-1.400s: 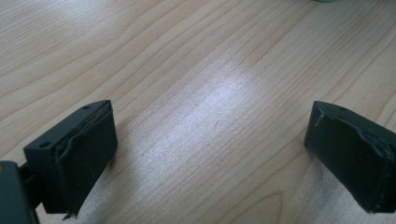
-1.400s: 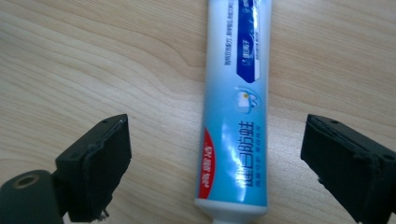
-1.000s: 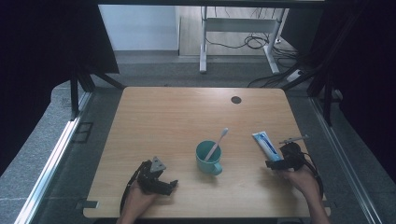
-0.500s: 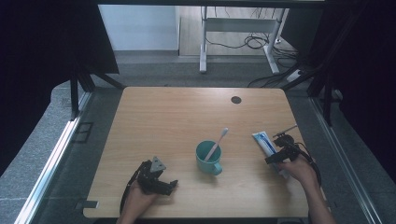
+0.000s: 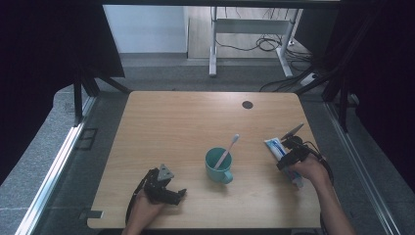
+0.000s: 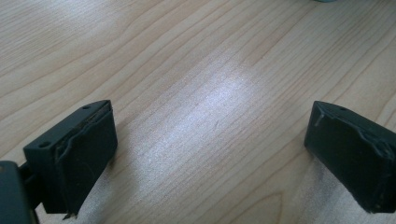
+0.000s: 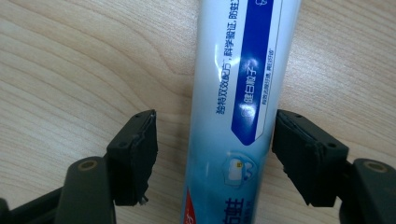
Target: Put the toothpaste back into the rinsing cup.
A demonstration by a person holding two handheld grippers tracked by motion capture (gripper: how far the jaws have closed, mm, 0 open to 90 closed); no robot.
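Right of the mug (image 5: 218,166), the right tongs (image 7: 212,144) lie low over the toothpaste tube (image 5: 280,152), jaws apart on either side of it, not touching. Left of the mug, the left tongs (image 5: 180,194) rest on the counter (image 5: 186,122), jaws wide apart.

In the right gripper view the toothpaste tube (image 7: 238,116) runs off the top and bottom edges, so neither its cap nor its crimped end can be seen, and its small print is too fine to read. From the high view the right tool (image 5: 292,152) and hand (image 5: 309,169) cover the tube's near part. The toothbrush (image 5: 228,151) has its lower end hidden inside the mug (image 5: 218,166). The mug's handle is too small to make out clearly.
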